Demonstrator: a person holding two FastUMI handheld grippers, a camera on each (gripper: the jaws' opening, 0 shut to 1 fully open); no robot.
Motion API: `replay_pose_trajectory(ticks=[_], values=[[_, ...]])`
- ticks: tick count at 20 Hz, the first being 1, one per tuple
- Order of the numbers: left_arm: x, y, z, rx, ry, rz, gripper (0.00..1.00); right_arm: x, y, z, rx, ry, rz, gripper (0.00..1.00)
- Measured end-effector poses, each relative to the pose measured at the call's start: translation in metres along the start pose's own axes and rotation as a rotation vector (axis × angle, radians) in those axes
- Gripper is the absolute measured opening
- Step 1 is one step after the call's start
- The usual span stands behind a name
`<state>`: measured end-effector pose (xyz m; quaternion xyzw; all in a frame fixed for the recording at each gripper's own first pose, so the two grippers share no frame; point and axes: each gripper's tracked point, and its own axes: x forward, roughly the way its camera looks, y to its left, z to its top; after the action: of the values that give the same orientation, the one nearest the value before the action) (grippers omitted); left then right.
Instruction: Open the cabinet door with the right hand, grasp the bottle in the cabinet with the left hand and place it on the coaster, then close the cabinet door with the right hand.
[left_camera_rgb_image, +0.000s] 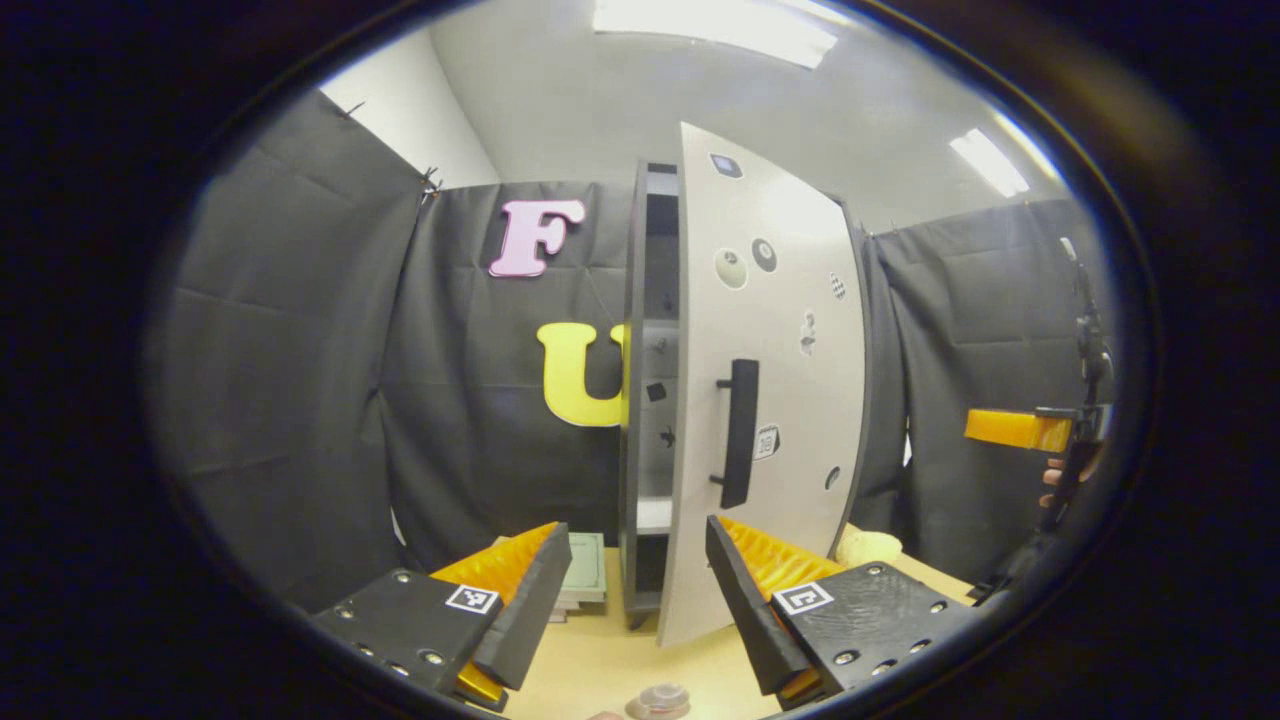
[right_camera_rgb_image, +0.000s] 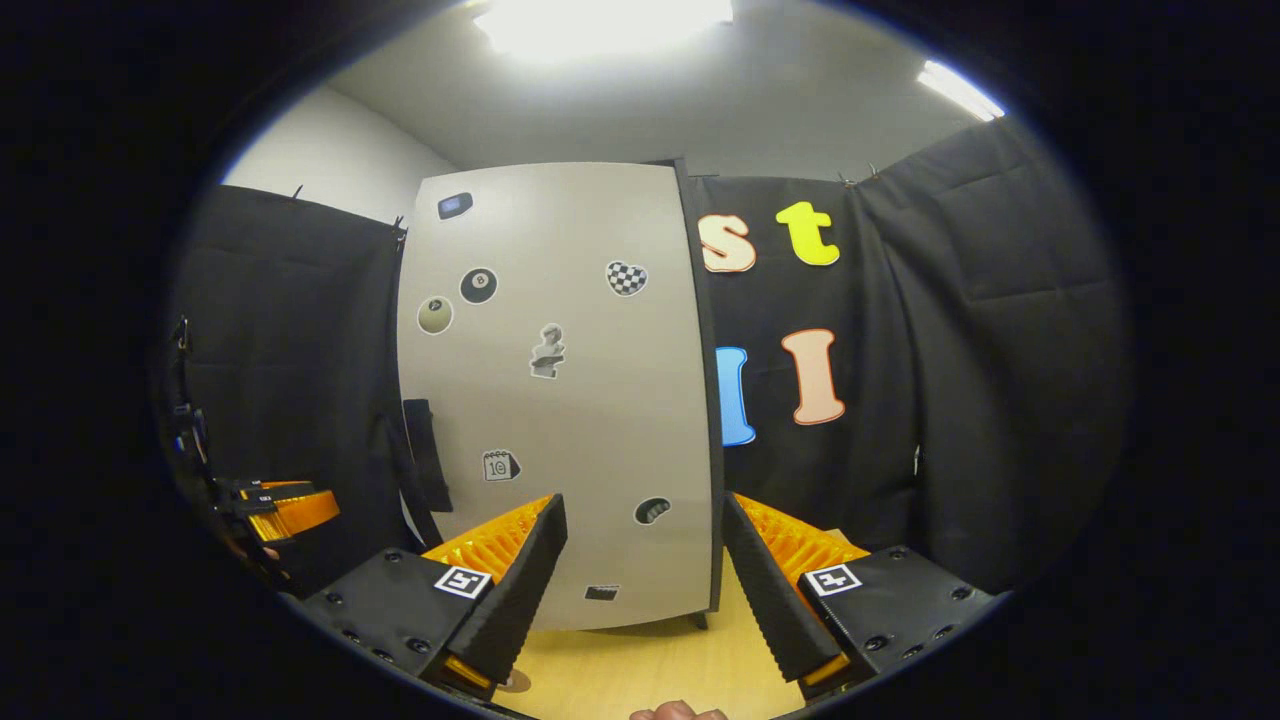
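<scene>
The tall cabinet stands on the wooden table with its pale grey, sticker-covered door swung partly open. A black bar handle sits on the door's free edge. The dark interior and a pale shelf show through the gap; I see no bottle there. A small clear round object lies on the table just below my left gripper, which is open and empty in front of the gap. My right gripper is open and empty, facing the door, right of the handle.
A greenish flat box lies left of the cabinet's foot. A pale yellow lump sits behind the door. The right gripper and its hand show at the far right. The left gripper shows at the far left.
</scene>
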<state>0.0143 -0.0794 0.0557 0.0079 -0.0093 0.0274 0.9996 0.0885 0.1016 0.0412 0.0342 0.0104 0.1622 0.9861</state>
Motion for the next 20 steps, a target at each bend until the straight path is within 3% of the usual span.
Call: replay_pose_trajectory(ticks=[3,6,9,11,12,14,20], values=[[-0.005,-0.023,0.003,-0.077,-0.011,-0.005,0.84,-0.011,-0.028,0.001,-0.001,0.001,-0.012,0.98],[-0.018,-0.018,0.004,-0.059,-0.021,0.083,0.81,-0.018,-0.052,-0.004,0.012,0.017,-0.002,0.98],[-0.031,-0.023,0.011,-0.044,-0.051,0.140,0.87,-0.023,-0.059,-0.004,0.012,0.035,0.036,0.98],[-0.036,-0.032,0.014,-0.041,-0.054,0.135,0.82,-0.029,-0.058,0.005,0.032,0.031,0.064,0.98],[-0.037,-0.037,0.016,-0.029,-0.052,0.127,0.87,-0.031,-0.057,0.008,0.042,0.029,0.071,0.98],[-0.038,-0.040,0.020,0.005,-0.047,0.127,0.82,-0.032,-0.059,0.015,0.053,0.023,0.063,0.98],[-0.033,-0.041,0.028,0.067,-0.033,0.106,0.84,-0.022,-0.048,0.015,0.033,0.020,0.017,0.98]])
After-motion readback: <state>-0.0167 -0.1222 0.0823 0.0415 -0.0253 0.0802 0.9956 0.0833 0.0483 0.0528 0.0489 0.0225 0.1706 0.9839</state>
